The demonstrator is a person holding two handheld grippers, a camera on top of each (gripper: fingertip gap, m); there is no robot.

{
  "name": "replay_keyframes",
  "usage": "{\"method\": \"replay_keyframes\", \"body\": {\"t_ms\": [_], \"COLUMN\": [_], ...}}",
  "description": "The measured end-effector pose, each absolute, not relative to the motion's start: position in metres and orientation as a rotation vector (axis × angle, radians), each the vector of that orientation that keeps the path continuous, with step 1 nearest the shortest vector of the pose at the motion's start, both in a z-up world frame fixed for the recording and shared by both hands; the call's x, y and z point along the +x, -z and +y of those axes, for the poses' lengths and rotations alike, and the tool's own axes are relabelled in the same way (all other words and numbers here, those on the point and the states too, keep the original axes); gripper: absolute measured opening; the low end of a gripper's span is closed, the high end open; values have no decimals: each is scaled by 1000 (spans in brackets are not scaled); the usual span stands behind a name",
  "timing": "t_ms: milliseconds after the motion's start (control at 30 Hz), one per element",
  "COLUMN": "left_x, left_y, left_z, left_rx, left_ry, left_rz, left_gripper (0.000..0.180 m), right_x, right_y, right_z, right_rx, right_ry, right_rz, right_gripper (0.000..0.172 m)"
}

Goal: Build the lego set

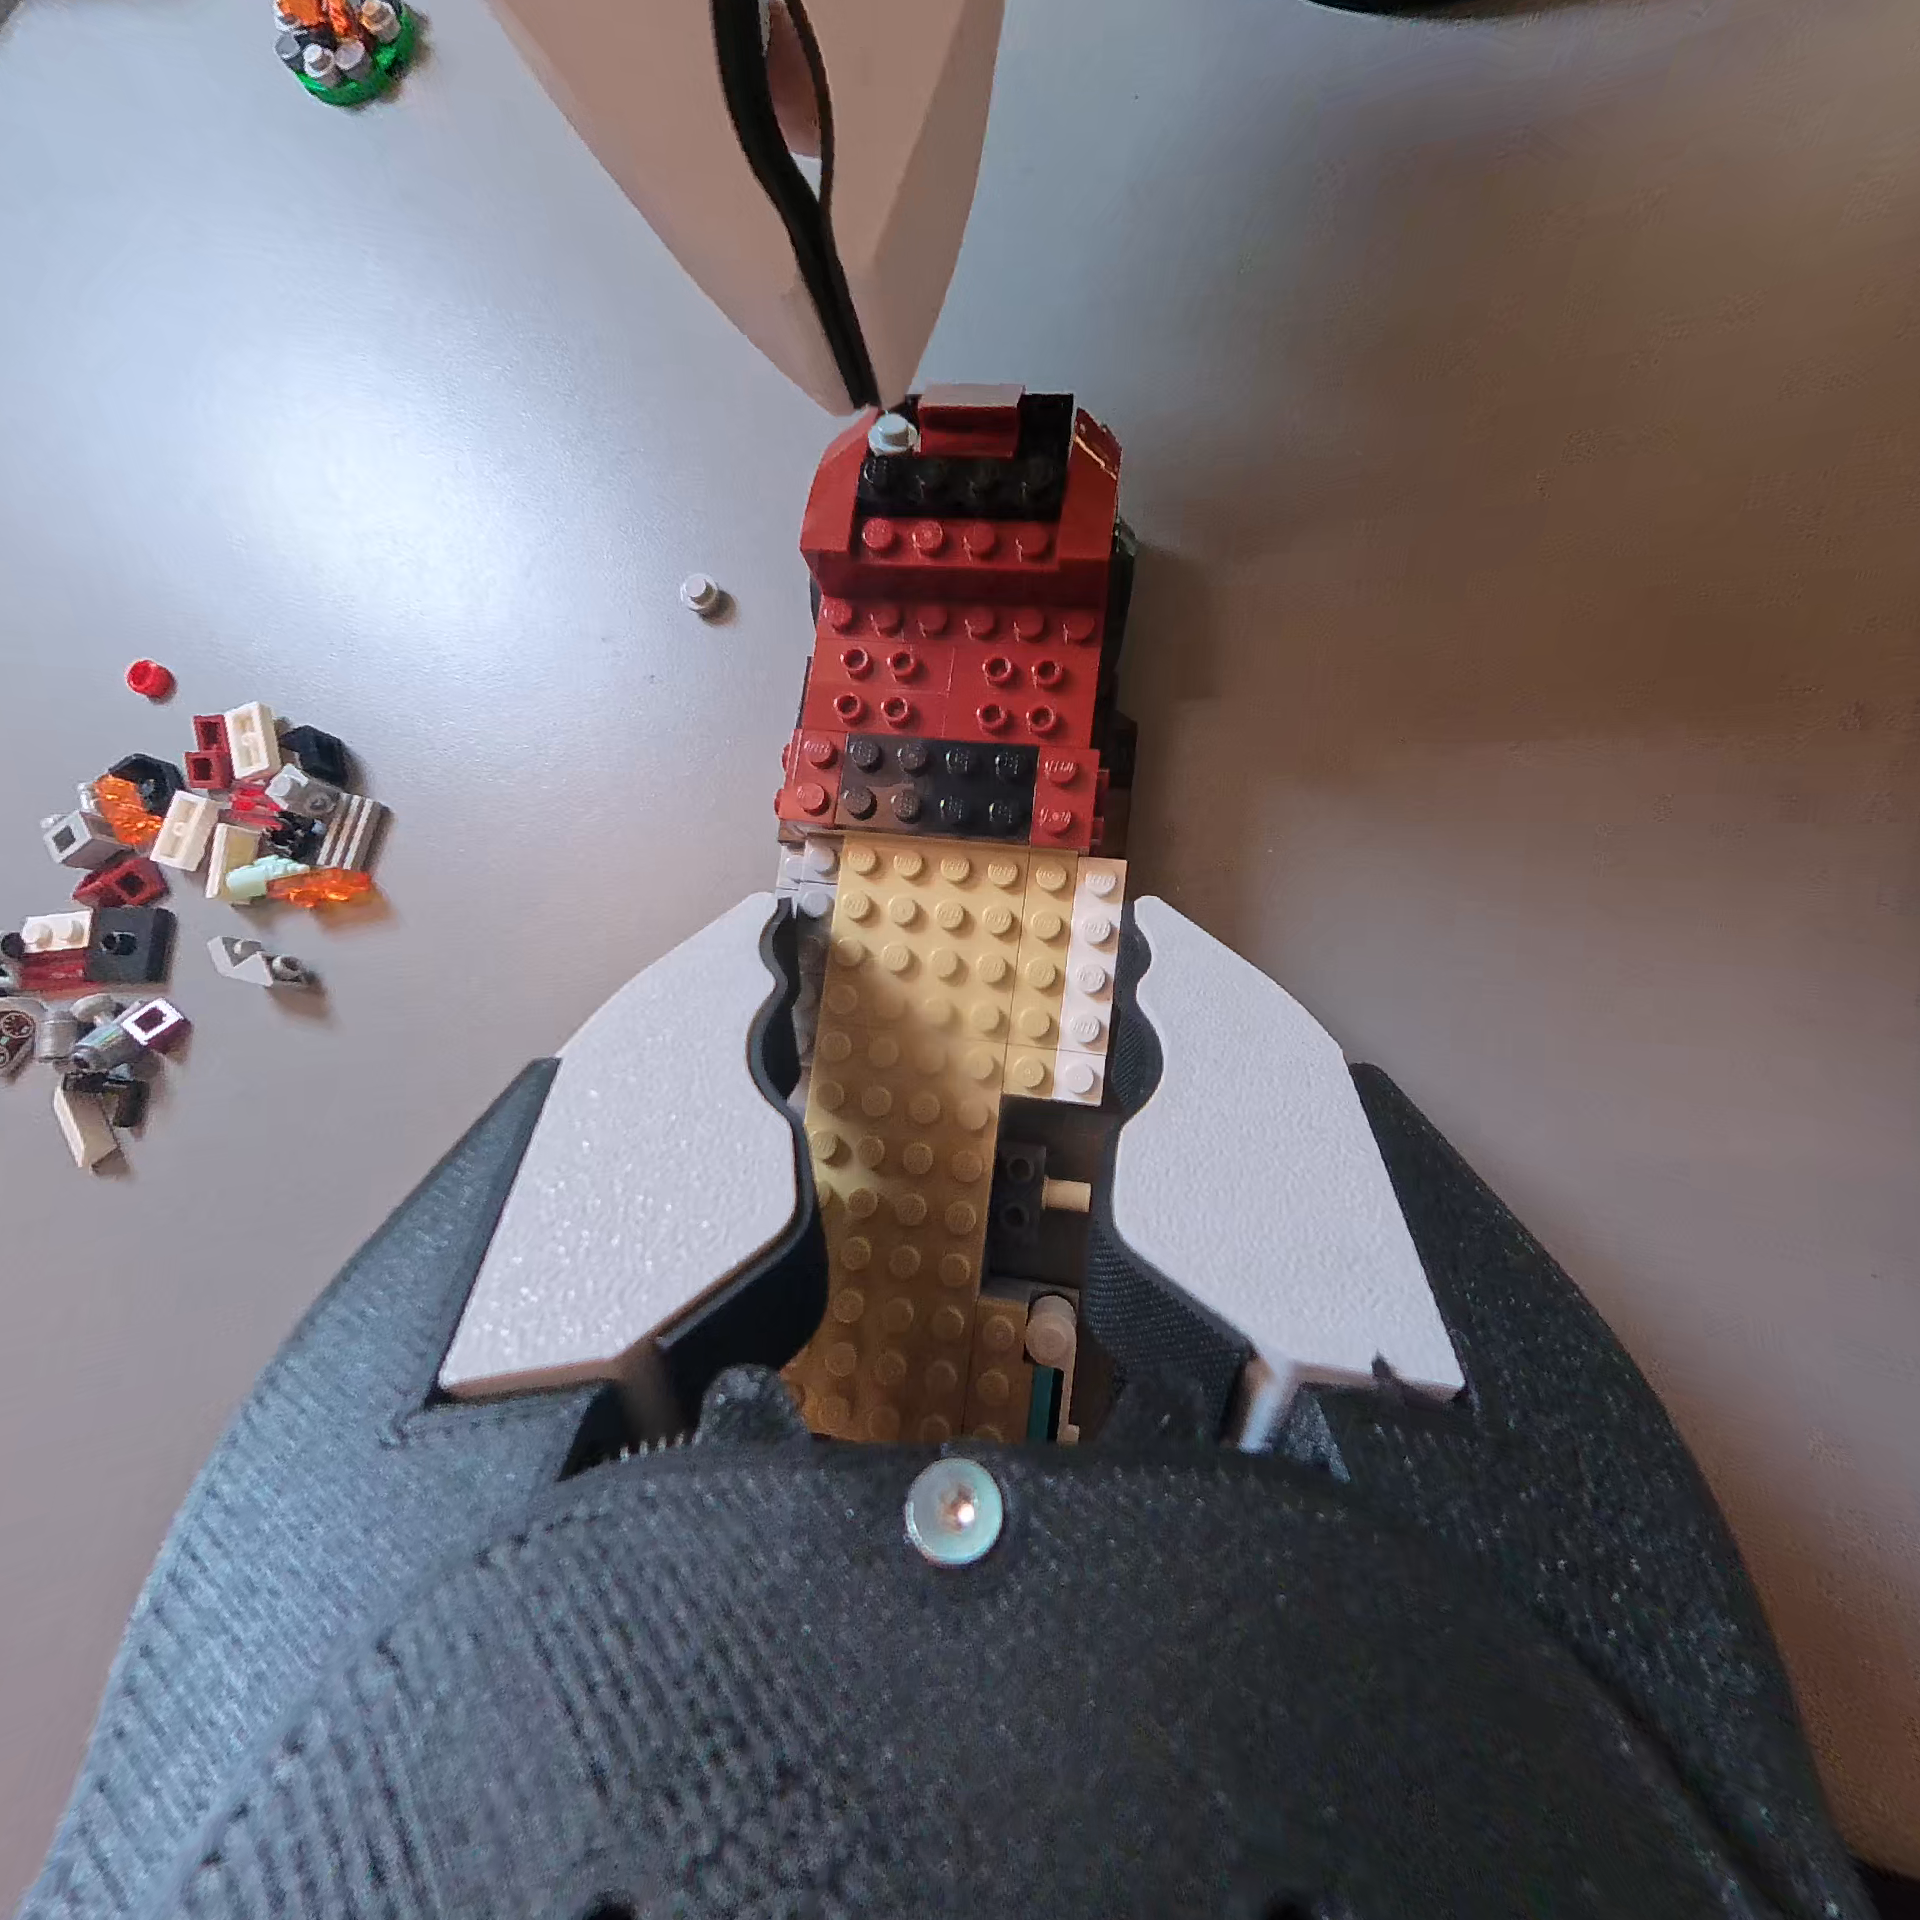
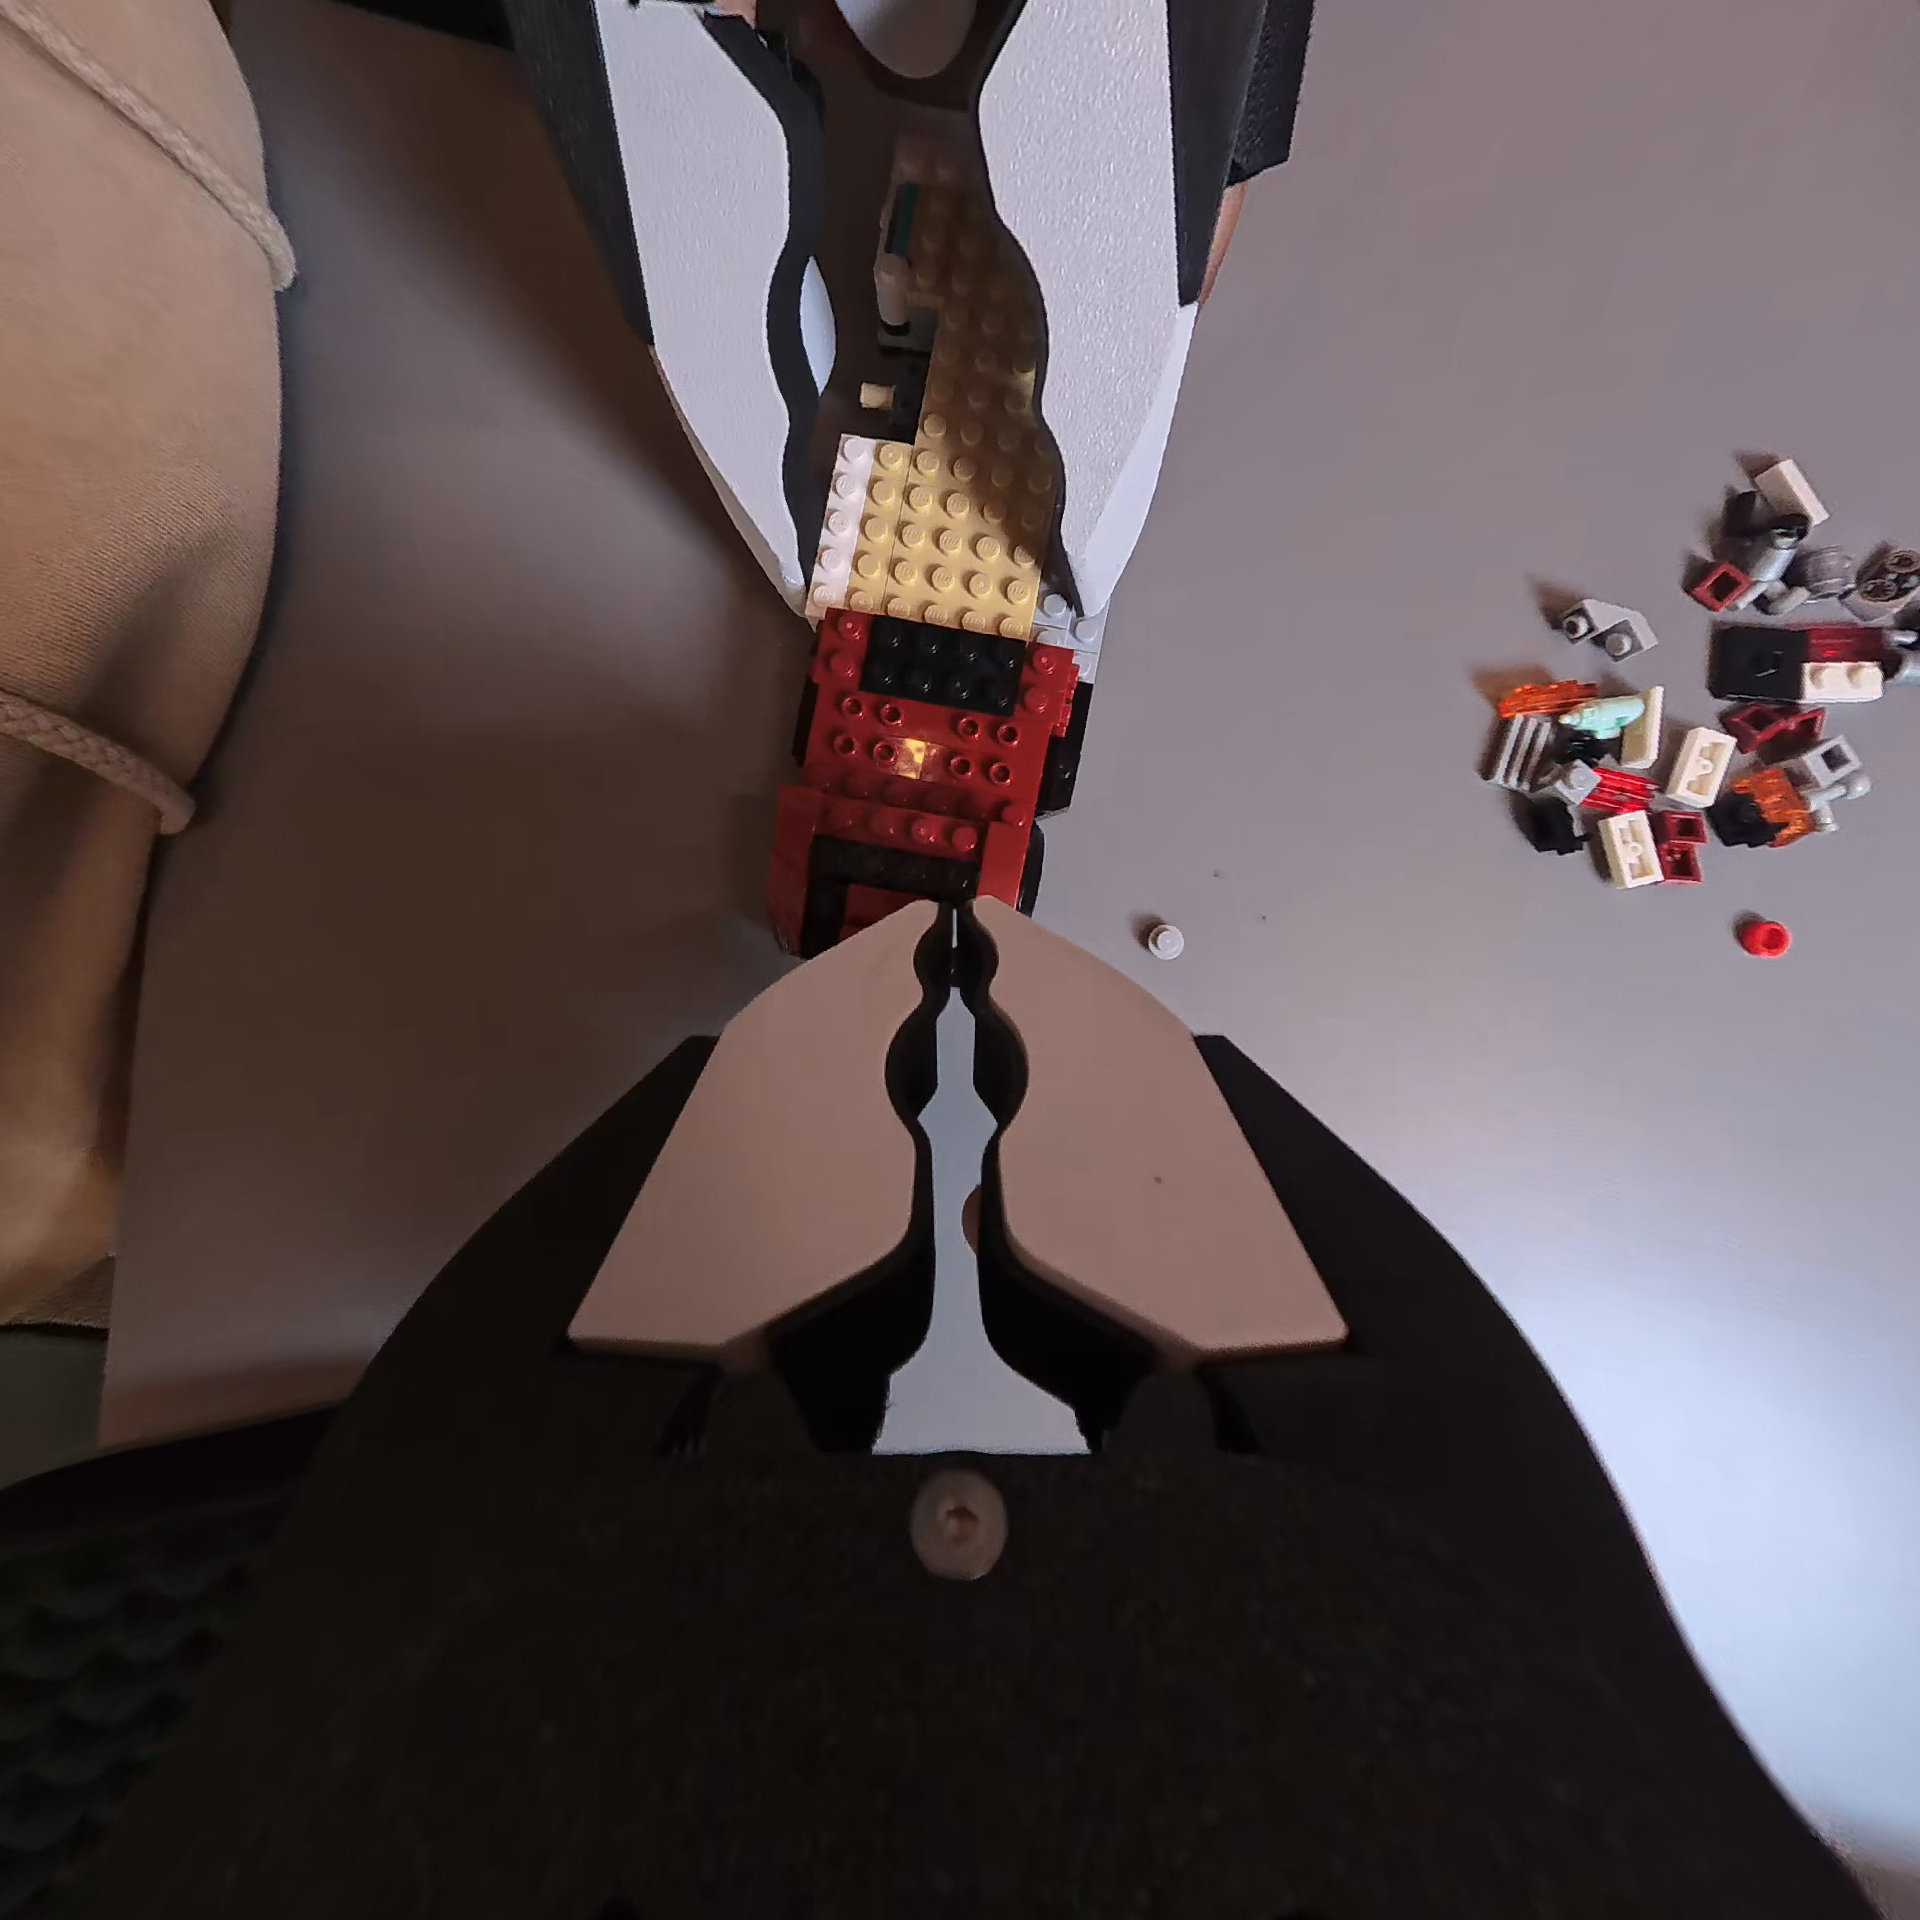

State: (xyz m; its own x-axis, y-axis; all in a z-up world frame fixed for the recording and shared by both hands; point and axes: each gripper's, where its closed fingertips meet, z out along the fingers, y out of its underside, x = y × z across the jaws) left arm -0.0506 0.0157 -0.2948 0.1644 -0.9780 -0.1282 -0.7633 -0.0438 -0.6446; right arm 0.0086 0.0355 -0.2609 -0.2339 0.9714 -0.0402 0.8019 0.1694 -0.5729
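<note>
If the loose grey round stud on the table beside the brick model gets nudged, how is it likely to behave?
The grey round stud is tiny and stands flat on the smooth table, so it would probably slide easily. Knocked onto its side, its round shape might let it roll. It looks like rigid plastic, hardly fragile, but awkward for broad fingers.

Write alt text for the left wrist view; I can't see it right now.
The left gripper clamps the tan rear of a brick-built vehicle with a dark red front, on a grey table. The right gripper's shut fingers hover by a grey stud on its front. Loose bricks lie left.
</note>
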Motion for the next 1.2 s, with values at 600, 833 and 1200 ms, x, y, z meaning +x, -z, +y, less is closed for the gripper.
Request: {"method": "replay_keyframes", "body": {"t_ms": [600,833,1200], "left_x": [-50,-49,-48], "left_y": [295,296,296], "left_z": [16,16,16], "left_rx": [-1859,-1851,-1828], "left_ry": [454,444,452], "left_rz": [1649,1648,1653], "left_gripper": [59,59,59], "right_x": [12,11,11], "right_y": [268,269,270], "right_z": [35,34,33], "right_rx": [-1721,-1854,-1920], "right_ry": [-516,-390,-314], "right_rz": [-2329,-2403,-2360], "right_gripper": [0,0,0]}}
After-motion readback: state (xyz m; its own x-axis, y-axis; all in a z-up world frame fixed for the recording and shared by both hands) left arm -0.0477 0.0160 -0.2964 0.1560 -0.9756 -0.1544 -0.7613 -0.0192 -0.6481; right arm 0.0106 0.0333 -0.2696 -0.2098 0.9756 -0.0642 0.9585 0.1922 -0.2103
